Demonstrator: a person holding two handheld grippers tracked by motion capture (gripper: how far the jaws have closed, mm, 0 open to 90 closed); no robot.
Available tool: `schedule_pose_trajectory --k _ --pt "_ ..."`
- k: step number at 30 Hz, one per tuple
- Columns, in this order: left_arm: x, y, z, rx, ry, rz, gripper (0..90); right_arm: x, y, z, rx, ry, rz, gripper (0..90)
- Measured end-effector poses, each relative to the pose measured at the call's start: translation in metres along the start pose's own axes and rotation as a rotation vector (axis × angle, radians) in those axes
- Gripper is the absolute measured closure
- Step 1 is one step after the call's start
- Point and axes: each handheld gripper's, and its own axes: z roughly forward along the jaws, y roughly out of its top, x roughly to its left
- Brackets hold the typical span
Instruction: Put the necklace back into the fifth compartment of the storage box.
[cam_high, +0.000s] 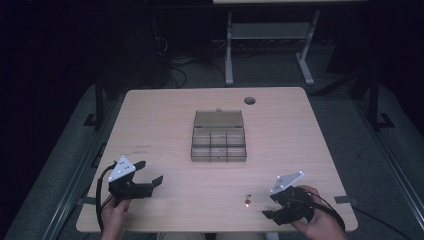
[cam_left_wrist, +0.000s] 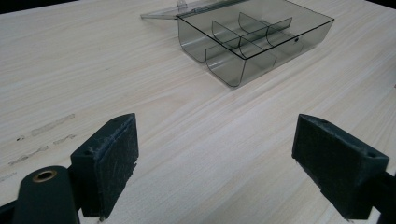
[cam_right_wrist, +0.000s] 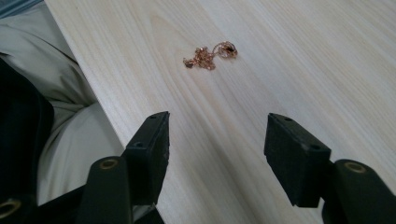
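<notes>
At the table's near left the left gripper (cam_high: 150, 172) hovers with jaws wide and empty, the clear compartment box (cam_high: 219, 136) lies mid-table, and what looks like a small copper-coloured chain (cam_high: 247, 201) rests just left of the open-jawed, empty right gripper (cam_high: 270, 207).

I count one pale wood-grain counter (cam_high: 165, 110). On it I see one smoky clear plastic organiser box (cam_high: 218, 143), its lid laid open toward the far edge, with six compartments that I can make out. Near the counter's near edge lies one small tangle of rose-gold chain (cam_right_wrist: 209, 55). I also count two black hand-held grippers, one left hand-held gripper (cam_high: 150, 174) and one right hand-held gripper (cam_high: 271, 206).
</notes>
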Motion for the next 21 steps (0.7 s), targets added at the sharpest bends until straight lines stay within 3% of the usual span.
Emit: schedule_pose_trajectory --k 21 --pt "-0.001 0.000 -0.001 -0.010 0.005 0.004 14.3 0.004 0.029 0.016 0.085 0.009 -0.074 55.1"
